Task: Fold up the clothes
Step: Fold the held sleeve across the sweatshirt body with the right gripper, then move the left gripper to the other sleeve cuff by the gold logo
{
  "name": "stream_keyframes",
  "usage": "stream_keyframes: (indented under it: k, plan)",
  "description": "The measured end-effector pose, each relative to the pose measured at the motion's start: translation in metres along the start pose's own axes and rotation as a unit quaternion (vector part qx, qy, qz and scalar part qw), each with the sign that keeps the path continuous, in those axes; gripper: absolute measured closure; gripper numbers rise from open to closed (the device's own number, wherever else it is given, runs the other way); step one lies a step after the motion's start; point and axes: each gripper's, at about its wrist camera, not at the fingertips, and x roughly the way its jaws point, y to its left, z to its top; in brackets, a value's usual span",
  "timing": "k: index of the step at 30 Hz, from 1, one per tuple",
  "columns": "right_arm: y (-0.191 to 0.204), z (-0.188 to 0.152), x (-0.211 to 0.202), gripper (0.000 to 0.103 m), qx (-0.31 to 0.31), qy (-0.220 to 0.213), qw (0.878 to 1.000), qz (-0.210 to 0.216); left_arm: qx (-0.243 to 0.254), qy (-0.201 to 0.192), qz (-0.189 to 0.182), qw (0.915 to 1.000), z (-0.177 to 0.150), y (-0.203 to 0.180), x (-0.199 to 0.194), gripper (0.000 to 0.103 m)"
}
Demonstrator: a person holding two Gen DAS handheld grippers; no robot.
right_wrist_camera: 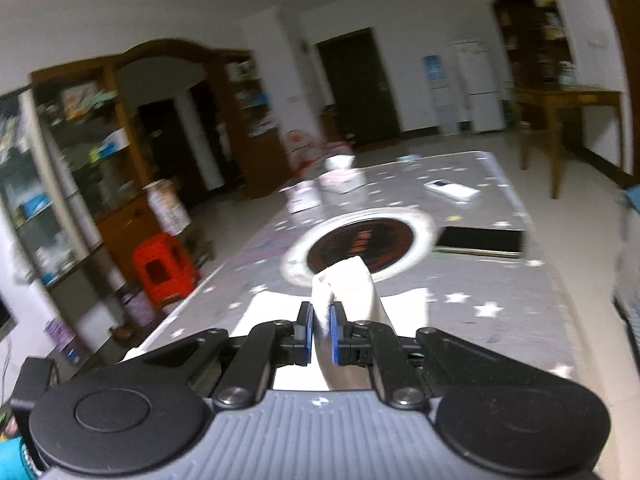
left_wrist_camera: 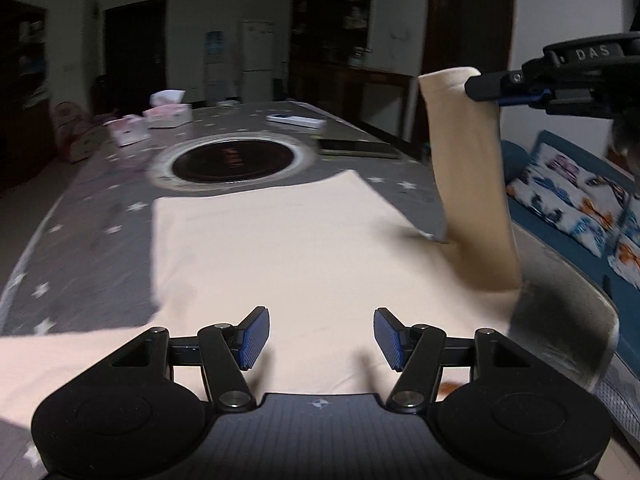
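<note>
Mid-fold: right gripper (right_wrist_camera: 321, 330) clamped on cream cotton shirt's sleeve (left_wrist_camera: 468, 168), left gripper (left_wrist_camera: 321, 338) apart; next, laying sleeve across body.

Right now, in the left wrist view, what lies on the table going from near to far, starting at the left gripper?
left gripper → cream garment → round black hotplate → white remote
</note>
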Motion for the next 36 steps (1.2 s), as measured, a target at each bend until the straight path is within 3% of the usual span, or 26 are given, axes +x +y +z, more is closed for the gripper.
stream_keyframes:
  k: [12,19,24,29,36]
  plan:
    - [0.085,-0.038,0.072,0.096,-0.067,0.100,0.990,0.069,-0.043,0.008,0.034,0.9985,-0.028,0.038,-0.020,0.039]
    - [0.108,-0.064,0.096,0.092,-0.090,0.150,0.980,0.094,-0.049,0.008,0.040,0.9979,-0.029,0.044,-0.022,0.036]
    - [0.109,-0.067,0.096,0.088,-0.093,0.155,0.978,0.102,-0.053,0.009,0.047,0.9975,-0.030,0.048,-0.024,0.035]
    - [0.086,-0.057,0.081,0.088,-0.092,0.143,0.982,0.077,-0.053,0.001,0.048,0.9974,-0.026,0.049,-0.027,0.035]
    - [0.021,-0.061,0.060,0.088,-0.084,0.154,0.984,-0.020,-0.033,-0.004,0.022,0.9992,-0.013,0.038,-0.017,0.037]
